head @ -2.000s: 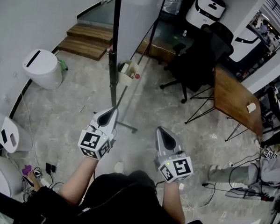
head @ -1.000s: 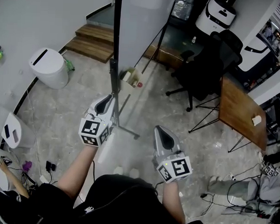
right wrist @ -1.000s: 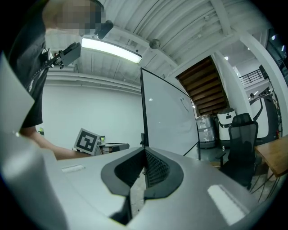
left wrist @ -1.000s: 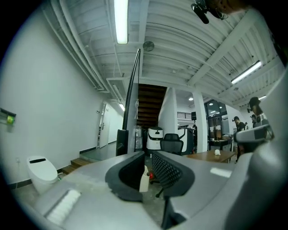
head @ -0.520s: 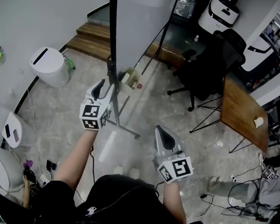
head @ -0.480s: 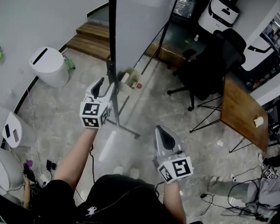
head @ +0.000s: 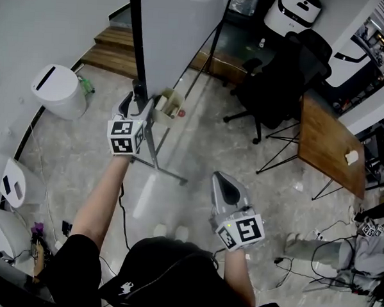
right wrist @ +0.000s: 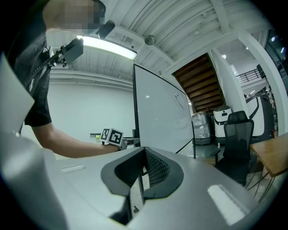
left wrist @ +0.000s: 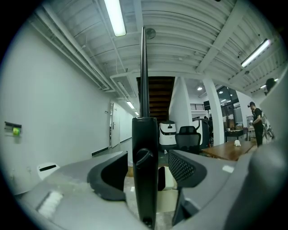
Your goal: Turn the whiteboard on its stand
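Reached further ahead of the shut, empty right gripper (head: pixel 221 178) than before, the left gripper (head: pixel 133 105) is being held with jaws just opened wide, the post (left wrist: pixel 145 170) between them unpressed; beyond, the whiteboard (head: pixel 179 27) is being held upright by its stand.

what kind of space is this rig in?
Probably an office or lab workspace: a whiteboard, a black office chair and a wooden desk.

An open office or lab: a black swivel chair (head: pixel 279 77) and a wooden desk (head: pixel 324 140) stand on the stone floor (head: pixel 199 143), a whiteboard (head: pixel 179 27) nearby, strip lights (left wrist: pixel 118 18) on the ceiling.
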Action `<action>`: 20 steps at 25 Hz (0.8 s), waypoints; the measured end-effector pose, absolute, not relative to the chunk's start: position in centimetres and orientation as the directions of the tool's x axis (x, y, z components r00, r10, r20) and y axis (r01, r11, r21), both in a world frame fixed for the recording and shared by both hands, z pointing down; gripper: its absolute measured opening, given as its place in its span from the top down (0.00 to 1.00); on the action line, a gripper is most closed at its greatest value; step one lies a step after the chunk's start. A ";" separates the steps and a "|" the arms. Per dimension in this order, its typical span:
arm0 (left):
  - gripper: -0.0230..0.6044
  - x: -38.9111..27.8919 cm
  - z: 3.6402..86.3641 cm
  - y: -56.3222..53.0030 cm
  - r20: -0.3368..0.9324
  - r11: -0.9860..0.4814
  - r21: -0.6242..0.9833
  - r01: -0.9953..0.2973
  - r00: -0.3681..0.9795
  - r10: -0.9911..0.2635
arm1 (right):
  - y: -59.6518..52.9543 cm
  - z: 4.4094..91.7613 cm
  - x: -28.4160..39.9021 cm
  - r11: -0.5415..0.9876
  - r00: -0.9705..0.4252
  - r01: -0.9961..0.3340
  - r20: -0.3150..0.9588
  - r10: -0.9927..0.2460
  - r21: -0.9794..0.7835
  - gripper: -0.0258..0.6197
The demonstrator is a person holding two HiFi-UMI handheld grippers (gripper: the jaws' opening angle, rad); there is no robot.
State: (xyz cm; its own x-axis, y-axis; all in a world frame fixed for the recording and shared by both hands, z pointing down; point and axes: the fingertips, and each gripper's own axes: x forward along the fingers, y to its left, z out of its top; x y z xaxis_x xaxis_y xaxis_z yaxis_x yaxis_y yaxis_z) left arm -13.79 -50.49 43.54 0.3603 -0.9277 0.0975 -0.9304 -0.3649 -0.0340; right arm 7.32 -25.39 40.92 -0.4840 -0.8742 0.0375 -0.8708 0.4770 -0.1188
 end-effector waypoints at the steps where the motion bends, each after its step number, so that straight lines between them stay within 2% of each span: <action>1: 0.48 -13.7 43.7 -50.7 0.101 -0.362 -0.029 -0.932 0.357 -0.929 | -25.3 41.0 7.4 0.475 -0.482 -0.872 0.041 -0.875 -0.118 0.95; 8: 0.49 -13.7 45.1 -52.3 0.127 -0.351 -0.028 -0.936 0.345 -0.930 | -25.1 41.6 7.8 0.456 -0.464 -0.883 0.060 -0.884 -0.113 0.95; 16: 0.55 -14.1 45.8 -53.2 0.144 -0.344 -0.017 -0.939 0.338 -0.930 | -24.7 41.9 8.7 0.428 -0.437 -0.897 0.077 -0.896 -0.111 0.95; 20: 0.63 -14.0 45.8 -52.9 0.139 -0.354 -0.010 -0.935 0.350 -0.926 | -24.2 42.0 8.7 0.418 -0.428 -0.901 0.075 -0.901 -0.114 0.95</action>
